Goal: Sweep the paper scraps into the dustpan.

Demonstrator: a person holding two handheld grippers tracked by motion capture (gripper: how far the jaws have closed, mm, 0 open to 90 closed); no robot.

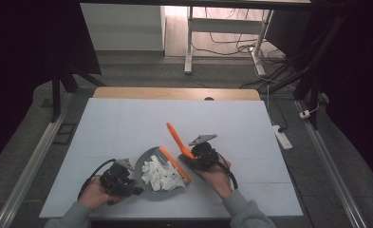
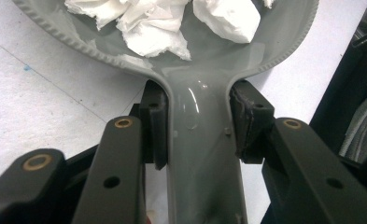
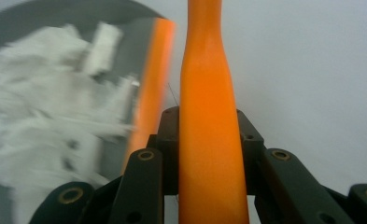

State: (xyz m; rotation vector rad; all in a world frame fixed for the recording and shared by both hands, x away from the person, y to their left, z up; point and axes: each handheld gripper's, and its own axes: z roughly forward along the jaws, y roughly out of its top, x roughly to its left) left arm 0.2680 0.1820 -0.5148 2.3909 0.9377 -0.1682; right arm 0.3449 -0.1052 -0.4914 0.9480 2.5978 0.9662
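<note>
— Tissues (image 1: 159,174) sit heaped in the grey dustpan (image 1: 148,159), whose handle is clamped between the left gripper (image 1: 127,183) jaws.

— And the right gripper (image 1: 198,154) is closed tight on the orange brush (image 1: 177,137) handle. If the pan tips, scraps could slide over its orange lip, just beside those jaws.

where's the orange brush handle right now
In the high view the orange brush handle sits near the table's centre, clamped in the right gripper, just right of the grey dustpan.
</note>
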